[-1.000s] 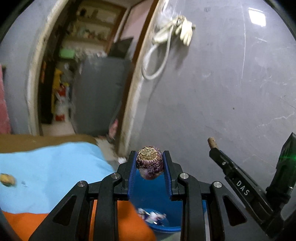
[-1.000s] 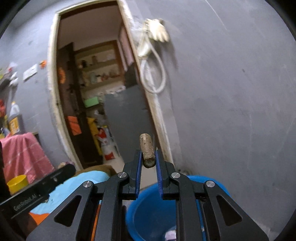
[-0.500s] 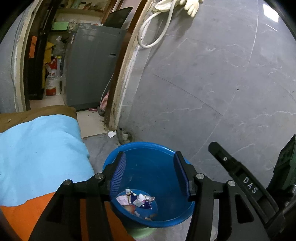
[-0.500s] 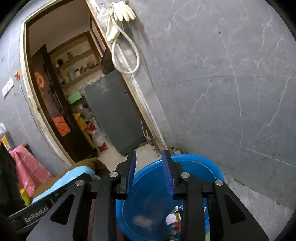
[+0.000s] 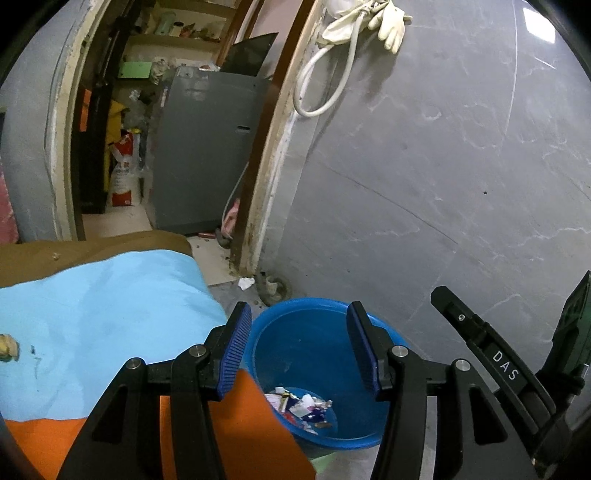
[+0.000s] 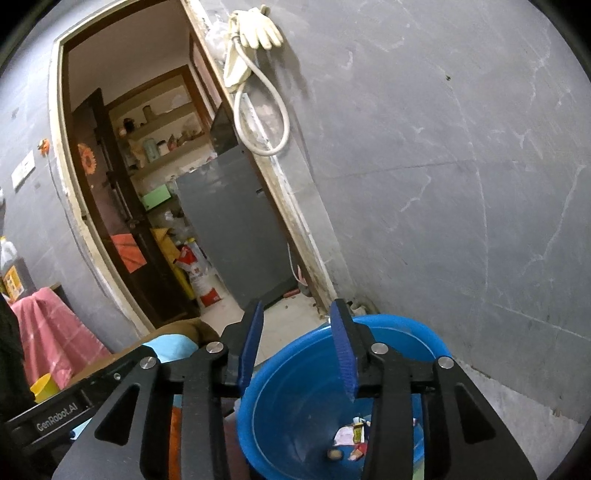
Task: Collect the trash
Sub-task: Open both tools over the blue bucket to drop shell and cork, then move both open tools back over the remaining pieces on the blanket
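Dim, cool indoor light, with one bright glare patch high on the grey wall point(image 5: 539, 26) (upper right, left wrist view), soft shadows, sharp focus, and heavy fisheye bending with black vignetted corners.

Left gripper point(image 5: 299, 349): it is pointing forward and a bit down. Its two blue pads point(image 5: 233, 353) are standing apart, and nothing is sitting between them.
Right gripper point(image 6: 297, 349): it is pointing forward and a bit down too. Its jaws have just been opening, and nothing is sitting between its blue pads point(image 6: 342, 352).
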The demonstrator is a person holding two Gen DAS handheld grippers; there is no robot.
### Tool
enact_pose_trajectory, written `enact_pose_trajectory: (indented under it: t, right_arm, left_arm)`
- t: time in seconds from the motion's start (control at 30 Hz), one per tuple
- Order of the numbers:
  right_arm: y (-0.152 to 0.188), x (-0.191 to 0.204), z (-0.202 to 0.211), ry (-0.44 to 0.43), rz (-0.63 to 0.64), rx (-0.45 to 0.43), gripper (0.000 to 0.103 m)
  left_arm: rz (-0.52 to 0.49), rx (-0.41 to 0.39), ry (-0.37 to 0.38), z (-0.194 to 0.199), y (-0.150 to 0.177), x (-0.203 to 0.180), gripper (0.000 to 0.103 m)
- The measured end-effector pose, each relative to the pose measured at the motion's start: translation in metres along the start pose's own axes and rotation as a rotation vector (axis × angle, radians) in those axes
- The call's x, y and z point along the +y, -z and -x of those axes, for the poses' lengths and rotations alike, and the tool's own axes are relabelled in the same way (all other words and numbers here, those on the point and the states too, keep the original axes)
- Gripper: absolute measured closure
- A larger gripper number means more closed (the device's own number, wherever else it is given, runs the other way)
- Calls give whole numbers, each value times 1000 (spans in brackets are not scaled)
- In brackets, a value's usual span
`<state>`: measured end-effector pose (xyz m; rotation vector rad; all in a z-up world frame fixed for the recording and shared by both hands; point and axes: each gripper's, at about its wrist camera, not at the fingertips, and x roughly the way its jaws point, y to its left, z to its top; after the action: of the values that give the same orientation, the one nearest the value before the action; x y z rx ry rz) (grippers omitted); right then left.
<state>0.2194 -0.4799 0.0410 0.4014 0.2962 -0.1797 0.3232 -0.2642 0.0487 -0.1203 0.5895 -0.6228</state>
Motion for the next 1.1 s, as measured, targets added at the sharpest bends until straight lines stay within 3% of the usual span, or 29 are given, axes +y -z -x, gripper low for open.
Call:
enact_pose_trajectory:
  t: [0.2,0.47,0.53,0.9,1.0,1.1]
  right_arm:
    - [0,20,0,-17,54,-25,60]
    - [4,57,6,-65,150,-91,48]
    - [6,66,8,-88,166,-110,37]
    - [17,115,22,-187,237,-229,8]
    - [22,123,30,-217,251,-267,1]
    - [25,134,36,-251,270,-301,0]
  left_arm:
    - [-17,-55,-53,23,-1,10,55]
    - [-16,-153,-147,68,-3,35,45]
    - [-9,-172,-171,79,-2,44,41]
    - [15,-346,-338,142,4,76,6]
    - [23,-385,-375,154,8,83,4]
    - [33,-415,-433,167,17,92,2]
